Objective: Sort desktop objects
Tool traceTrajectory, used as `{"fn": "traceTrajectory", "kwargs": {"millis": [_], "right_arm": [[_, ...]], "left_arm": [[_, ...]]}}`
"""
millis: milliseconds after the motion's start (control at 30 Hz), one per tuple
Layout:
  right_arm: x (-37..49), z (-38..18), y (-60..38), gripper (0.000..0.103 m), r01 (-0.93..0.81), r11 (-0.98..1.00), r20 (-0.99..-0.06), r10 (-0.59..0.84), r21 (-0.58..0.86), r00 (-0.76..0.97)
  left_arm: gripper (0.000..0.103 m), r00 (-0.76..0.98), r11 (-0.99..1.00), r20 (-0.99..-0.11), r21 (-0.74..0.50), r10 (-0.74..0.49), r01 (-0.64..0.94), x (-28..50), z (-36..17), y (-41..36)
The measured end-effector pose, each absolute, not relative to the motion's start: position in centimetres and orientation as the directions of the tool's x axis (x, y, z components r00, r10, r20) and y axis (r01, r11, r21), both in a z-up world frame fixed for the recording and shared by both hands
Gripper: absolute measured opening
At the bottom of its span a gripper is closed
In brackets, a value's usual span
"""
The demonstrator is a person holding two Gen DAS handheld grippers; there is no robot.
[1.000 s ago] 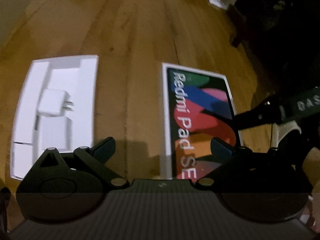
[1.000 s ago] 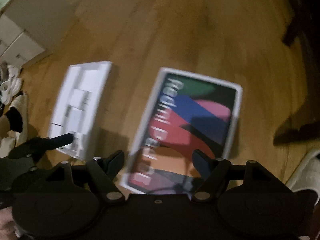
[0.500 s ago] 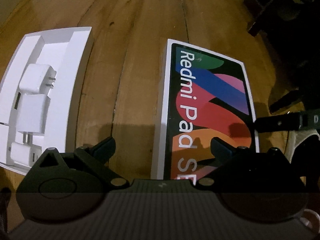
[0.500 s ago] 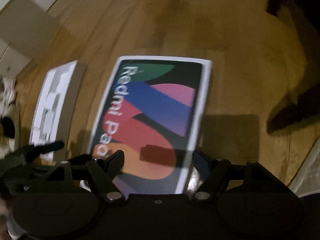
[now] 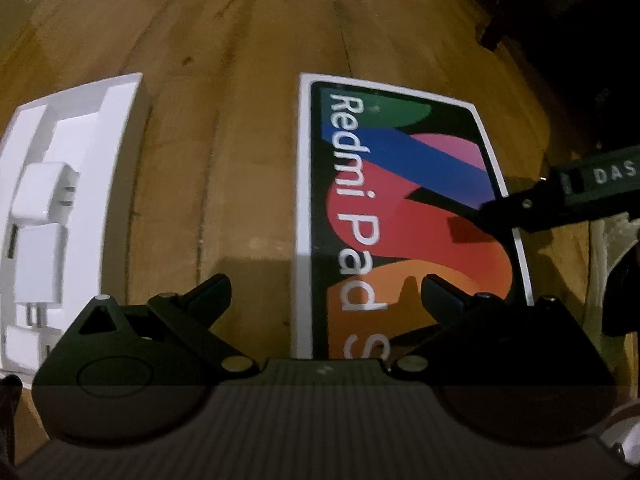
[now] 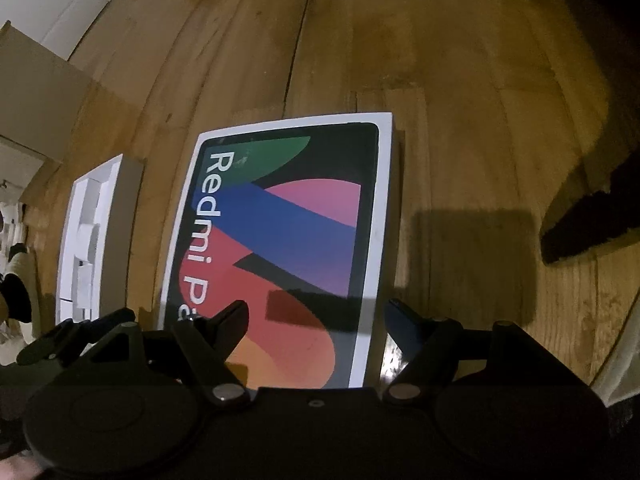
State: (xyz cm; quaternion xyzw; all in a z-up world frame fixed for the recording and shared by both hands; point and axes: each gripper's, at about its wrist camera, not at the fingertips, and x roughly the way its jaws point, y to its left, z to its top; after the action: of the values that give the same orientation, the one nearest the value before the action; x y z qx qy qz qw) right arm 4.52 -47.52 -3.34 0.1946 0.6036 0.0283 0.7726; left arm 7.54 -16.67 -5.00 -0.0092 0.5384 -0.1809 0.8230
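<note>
Wooden planks (image 5: 248, 120) fill the left wrist view: left gripper (image 5: 326, 292) spread wide, empty, over the flat white-bordered, colourful cardboard tablet box lid (image 5: 400, 200); white tray with chargers (image 5: 68, 208) lies left. Right wrist view: right gripper (image 6: 316, 320) equally wide over the lid's near-right edge; stiff, light, slick, best pinched at that rim.

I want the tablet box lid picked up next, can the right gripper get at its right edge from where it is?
Probably yes. The right gripper is open and empty, straddling the right edge of the Redmi Pad box lid, with only bare wooden floor beside that edge.
</note>
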Motion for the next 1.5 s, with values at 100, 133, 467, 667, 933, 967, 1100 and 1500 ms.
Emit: {"fn": "traceTrajectory", "kwargs": {"millis": [100, 133, 467, 667, 933, 967, 1100, 1500], "right_arm": [[4.8, -4.1, -47.1, 0.080, 0.164, 0.930, -0.925, 0.283, 0.329, 0.252], [4.8, -4.4, -46.9, 0.080, 0.152, 0.935, -0.929, 0.281, 0.322, 0.242], [5.8, -5.8, -47.2, 0.081, 0.119, 0.944, -0.937, 0.281, 0.309, 0.205], [5.6, -6.1, -47.5, 0.082, 0.140, 0.933, -0.932, 0.300, 0.330, 0.202], [5.5, -6.6, -47.8, 0.084, 0.193, 0.914, -0.928, 0.322, 0.357, 0.188], [5.5, -6.6, -47.8, 0.085, 0.194, 0.913, -0.927, 0.325, 0.359, 0.185], [5.6, -6.8, -48.0, 0.087, 0.183, 0.911, -0.924, 0.339, 0.369, 0.178], [5.8, -7.3, -48.3, 0.090, 0.232, 0.891, -0.919, 0.368, 0.391, 0.139]], "left_arm": [[0.103, 0.336, 0.930, -0.886, -0.225, -0.320, 0.292, 7.6, -5.4, -16.9], [0.103, 0.333, 0.929, -0.887, -0.225, -0.320, 0.293, 7.6, -5.6, -16.9], [0.103, 0.288, 0.917, -0.882, -0.304, -0.374, 0.259, 9.3, -7.1, -16.7], [0.103, 0.272, 0.905, -0.869, -0.358, -0.413, 0.230, 10.2, -7.9, -16.4], [0.103, 0.232, 0.886, -0.864, -0.394, -0.448, 0.245, 10.8, -8.3, -17.1], [0.103, 0.230, 0.888, -0.865, -0.394, -0.446, 0.239, 10.9, -8.3, -17.1], [0.103, 0.231, 0.889, -0.866, -0.390, -0.443, 0.240, 10.9, -8.4, -17.4], [0.103, 0.213, 0.877, -0.855, -0.431, -0.472, 0.214, 10.8, -8.4, -17.2]]}}
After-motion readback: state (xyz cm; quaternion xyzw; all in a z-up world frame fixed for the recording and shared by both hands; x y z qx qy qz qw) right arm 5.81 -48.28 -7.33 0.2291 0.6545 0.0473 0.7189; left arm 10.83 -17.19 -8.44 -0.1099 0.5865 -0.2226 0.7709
